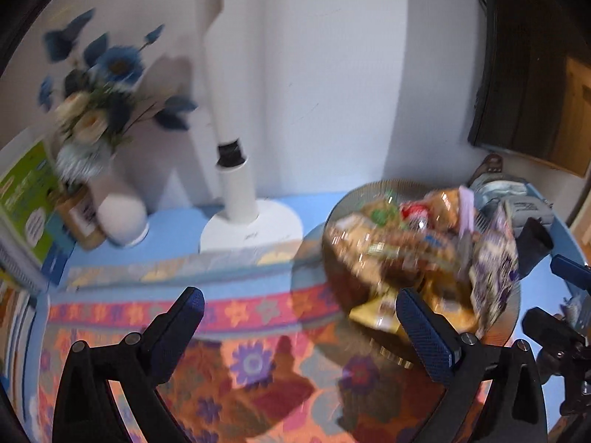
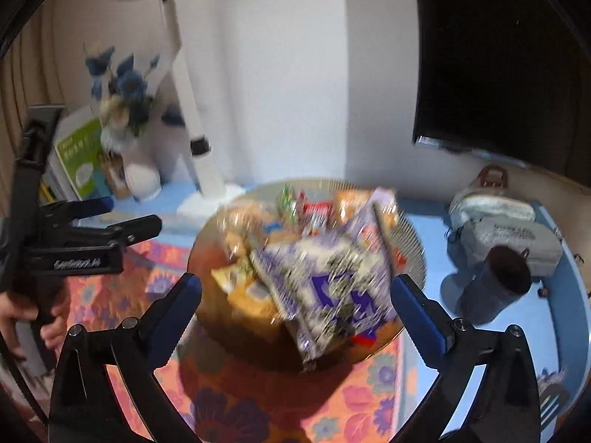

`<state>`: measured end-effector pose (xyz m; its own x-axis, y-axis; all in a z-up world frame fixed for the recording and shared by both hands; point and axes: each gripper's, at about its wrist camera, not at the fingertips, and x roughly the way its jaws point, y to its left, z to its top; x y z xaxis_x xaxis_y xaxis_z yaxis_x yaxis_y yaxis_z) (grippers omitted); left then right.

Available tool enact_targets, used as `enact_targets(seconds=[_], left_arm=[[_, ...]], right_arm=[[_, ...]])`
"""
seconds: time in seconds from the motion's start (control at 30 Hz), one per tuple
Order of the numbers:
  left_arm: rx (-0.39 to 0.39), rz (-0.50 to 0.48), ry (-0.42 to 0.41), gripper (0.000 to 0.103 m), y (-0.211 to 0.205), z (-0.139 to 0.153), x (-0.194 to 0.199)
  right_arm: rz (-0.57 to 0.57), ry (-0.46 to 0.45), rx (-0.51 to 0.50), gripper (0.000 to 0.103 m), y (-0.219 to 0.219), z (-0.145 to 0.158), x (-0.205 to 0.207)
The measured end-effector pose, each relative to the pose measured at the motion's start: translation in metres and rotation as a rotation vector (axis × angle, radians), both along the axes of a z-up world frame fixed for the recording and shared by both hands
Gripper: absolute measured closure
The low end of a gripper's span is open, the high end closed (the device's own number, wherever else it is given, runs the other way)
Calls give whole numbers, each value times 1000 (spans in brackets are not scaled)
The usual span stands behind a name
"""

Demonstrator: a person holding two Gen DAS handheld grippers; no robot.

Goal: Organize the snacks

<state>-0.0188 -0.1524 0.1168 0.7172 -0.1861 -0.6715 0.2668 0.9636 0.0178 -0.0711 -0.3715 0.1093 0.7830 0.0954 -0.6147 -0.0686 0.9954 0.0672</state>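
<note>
The left claw [image 1: 300, 326] gapes wide and empty over the flowered cloth [image 1: 236, 365]. The right claw [image 2: 296, 304] is equally wide, holding nothing, just above the purple snack packet [image 2: 328, 284] heaped in the glass bowl [image 2: 415, 243] — light, crinkly, slippery; pinch its sealed edge.

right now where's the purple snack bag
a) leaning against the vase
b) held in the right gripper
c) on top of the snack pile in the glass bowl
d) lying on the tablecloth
c: the purple bag lies on the snack pile in the glass bowl, and the right gripper is open with nothing pressed between its fingers.
</note>
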Motion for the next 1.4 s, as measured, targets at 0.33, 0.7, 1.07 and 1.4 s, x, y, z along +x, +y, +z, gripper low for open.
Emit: enact_targets(seconds=[0.33,0.7,1.07,1.4], left_arm=[[-1,81,90,0,8,-50,-9],[19,89,73,0,7,-54,-12],[12,89,68,0,10,-49,-14],[9,96,58,0,14,-48,-14]], right_arm=[[-3,72,-11,0,15,-39,6],[7,94,-24,0,23,-46,11],[3,93,-24,0,22,-45,11],[-1,99,-25,0,24,-47,11]])
